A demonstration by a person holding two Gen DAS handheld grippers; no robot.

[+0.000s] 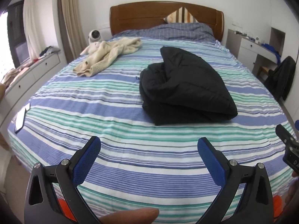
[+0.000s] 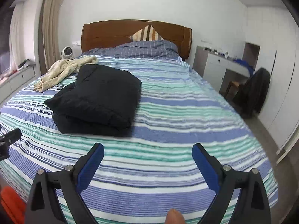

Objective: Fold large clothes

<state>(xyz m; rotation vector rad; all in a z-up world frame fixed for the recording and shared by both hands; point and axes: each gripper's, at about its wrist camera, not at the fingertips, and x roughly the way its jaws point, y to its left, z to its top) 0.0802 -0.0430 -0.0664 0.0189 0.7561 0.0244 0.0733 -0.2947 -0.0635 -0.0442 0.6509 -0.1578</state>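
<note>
A black padded jacket (image 1: 185,85) lies folded in a thick bundle on the striped bed (image 1: 112,130); it also shows in the right wrist view (image 2: 97,97). A cream fleece garment (image 1: 108,56) lies crumpled at the bed's far left, seen too in the right wrist view (image 2: 63,71). My left gripper (image 1: 149,145) is open and empty above the bed's near part, short of the jacket. My right gripper (image 2: 147,151) is open and empty, to the right of the jacket and nearer than it.
A wooden headboard (image 1: 164,15), a striped cushion (image 1: 181,15) and a blue checked duvet (image 1: 177,30) lie at the far end. A white device (image 1: 95,35) stands at far left. A phone (image 1: 20,119) lies on the bed's left edge. A desk and dark-draped chair (image 2: 256,89) stand at right.
</note>
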